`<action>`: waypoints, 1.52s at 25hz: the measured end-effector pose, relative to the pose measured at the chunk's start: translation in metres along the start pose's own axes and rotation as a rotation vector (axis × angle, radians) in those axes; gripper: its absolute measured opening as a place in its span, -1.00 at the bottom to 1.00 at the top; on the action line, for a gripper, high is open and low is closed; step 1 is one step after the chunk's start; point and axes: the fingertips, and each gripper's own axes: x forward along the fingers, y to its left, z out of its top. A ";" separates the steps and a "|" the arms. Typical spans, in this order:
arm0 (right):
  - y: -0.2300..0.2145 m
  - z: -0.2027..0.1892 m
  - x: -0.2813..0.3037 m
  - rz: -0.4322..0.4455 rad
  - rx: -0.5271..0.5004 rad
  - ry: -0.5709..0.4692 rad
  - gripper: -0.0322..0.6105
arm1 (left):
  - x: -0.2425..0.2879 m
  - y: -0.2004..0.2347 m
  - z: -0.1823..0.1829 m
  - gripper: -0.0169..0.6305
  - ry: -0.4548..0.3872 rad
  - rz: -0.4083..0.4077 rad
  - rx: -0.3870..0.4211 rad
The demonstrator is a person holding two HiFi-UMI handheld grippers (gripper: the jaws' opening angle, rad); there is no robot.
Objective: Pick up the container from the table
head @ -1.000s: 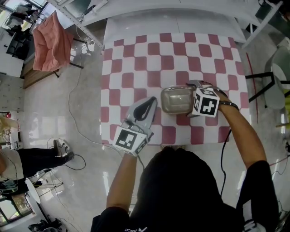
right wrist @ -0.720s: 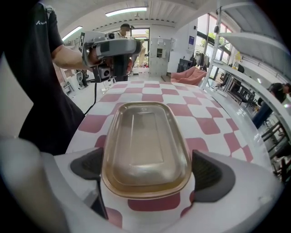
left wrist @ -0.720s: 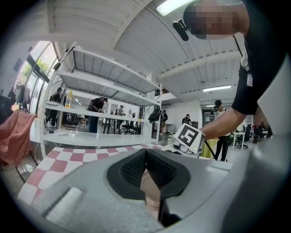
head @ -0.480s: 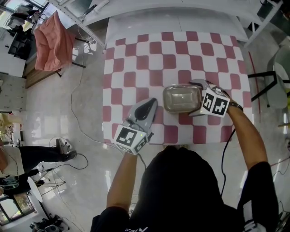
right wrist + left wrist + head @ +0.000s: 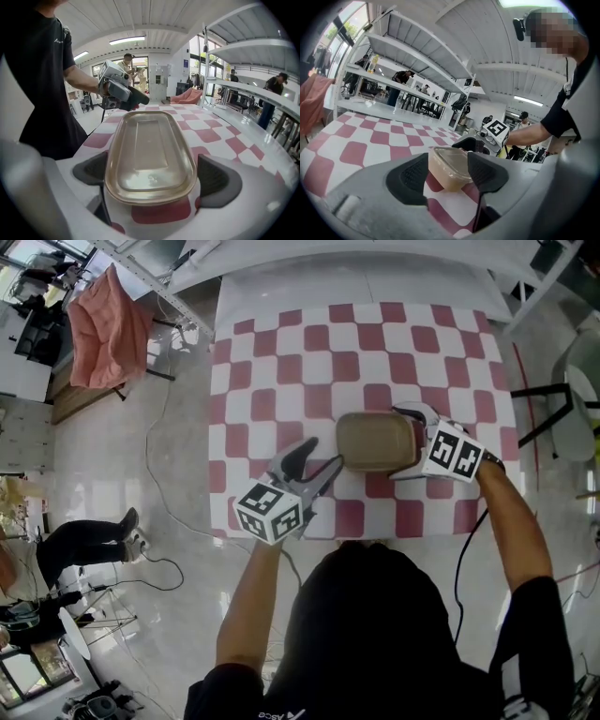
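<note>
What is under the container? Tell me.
The checked tablecloth shows beside the container, which sits on it. The patch directly beneath is covered, so nothing more can be told.

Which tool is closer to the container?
Right. The right tool has the container between its jaws; the left tool, its empty jaws just opened, sits short of the other end.

A translucent beige plastic container (image 5: 377, 441), rectangular with rounded corners and closed by a clear recessed lid, is seen lid-up on the red-and-white checked tabletop (image 5: 281, 362). It is placed right of centre, towards the near edge, its long side along that edge.
</note>
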 end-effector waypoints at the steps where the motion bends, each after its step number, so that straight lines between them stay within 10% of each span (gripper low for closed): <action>1: 0.000 0.000 -0.001 -0.001 -0.001 -0.009 0.94 | 0.003 0.001 -0.002 -0.16 0.016 -0.011 -0.018; 20: -0.001 -0.002 -0.007 -0.008 -0.006 -0.110 0.94 | 0.045 0.009 -0.034 0.06 0.172 -0.195 -0.503; 38: 0.001 -0.002 -0.007 -0.056 -0.058 -0.053 0.94 | 0.058 -0.006 -0.052 -0.04 0.271 -0.230 -0.584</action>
